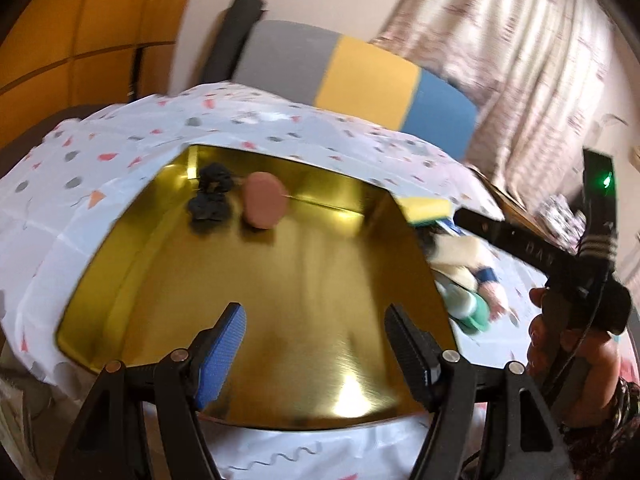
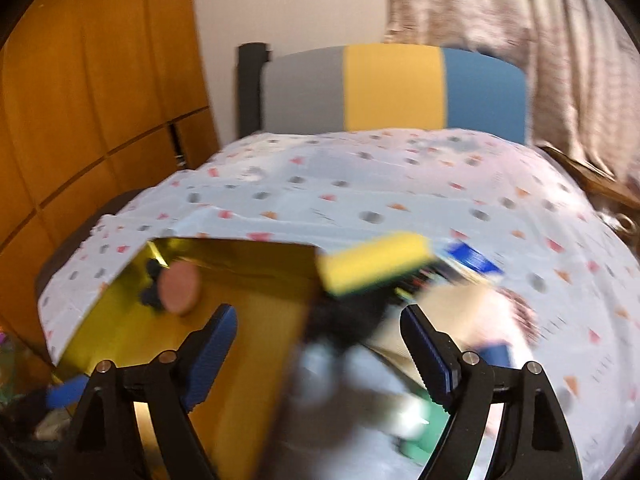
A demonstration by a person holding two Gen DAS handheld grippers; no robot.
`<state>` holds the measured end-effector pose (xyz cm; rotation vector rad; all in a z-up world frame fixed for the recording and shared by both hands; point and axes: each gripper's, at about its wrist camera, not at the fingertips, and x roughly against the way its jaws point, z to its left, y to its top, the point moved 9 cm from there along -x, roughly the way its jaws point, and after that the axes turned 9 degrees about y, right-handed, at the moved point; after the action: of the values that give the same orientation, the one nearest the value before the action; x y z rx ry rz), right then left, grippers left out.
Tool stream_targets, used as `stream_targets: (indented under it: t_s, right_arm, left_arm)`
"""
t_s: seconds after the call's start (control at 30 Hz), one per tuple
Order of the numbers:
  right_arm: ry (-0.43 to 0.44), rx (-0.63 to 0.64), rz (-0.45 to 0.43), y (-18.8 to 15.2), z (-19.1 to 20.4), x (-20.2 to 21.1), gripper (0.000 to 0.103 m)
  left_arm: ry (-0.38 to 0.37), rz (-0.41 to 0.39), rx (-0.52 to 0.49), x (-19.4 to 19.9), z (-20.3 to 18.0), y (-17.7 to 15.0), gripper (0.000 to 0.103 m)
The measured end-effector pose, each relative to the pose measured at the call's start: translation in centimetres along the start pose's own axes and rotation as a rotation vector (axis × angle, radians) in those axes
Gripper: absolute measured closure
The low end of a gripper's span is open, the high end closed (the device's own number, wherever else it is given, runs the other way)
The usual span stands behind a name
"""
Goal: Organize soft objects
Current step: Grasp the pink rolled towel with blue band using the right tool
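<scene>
The soft things are split in two lots. A black scrunchie and a round pink puff lie touching at the far left end of the gold tray, in the upper middle of the left wrist view. Just off the tray's right edge sits a blurred heap: a yellow sponge on top, a cream cloth and something green below it.

The left gripper has its fingers spread wide over the bare near part of the tray, holding nothing. The right gripper also has its fingers spread, empty, above the tray's right edge and the heap; the picture there is smeared. A hand grips its handle at the right of the left wrist view.

Everything rests on a desk under a white patterned cloth, with a grey, yellow and blue chair behind.
</scene>
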<state>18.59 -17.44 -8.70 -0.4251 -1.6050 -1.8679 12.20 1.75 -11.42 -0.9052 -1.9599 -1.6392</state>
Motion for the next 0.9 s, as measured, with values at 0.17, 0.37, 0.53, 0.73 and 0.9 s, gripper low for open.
stream_targets:
  t_s: [0.17, 0.37, 0.53, 0.73, 0.9]
  right_arm:
    - [-0.096, -0.114, 0.021, -3.8, -6.7, 2.9, 0.018]
    - [-0.172, -0.229, 0.072, -9.4, -12.2, 4.4, 0.018]
    - [-0.177, -0.294, 0.072, -11.3, -14.6, 5.4, 0.018]
    - [-0.123, -0.256, 0.044, -8.3, -14.1, 4.3, 0.018]
    - [-0.132, -0.234, 0.090, -5.9, -14.7, 1.3, 0.039]
  left_arm:
    - [-0.061, -0.026, -0.135, 1.0, -3.9, -1.1, 0.030]
    - [-0.165, -0.101, -0.240, 4.2, -8.7, -1.9, 0.030]
    - [-0.174, -0.063, -0.265, 4.2, -11.3, -2.9, 0.030]
    - [-0.187, -0.058, -0.248, 4.6, -13.1, -3.7, 0.030]
    - [-0.168, -0.055, -0.261, 4.9, -13.6, -4.4, 0.030]
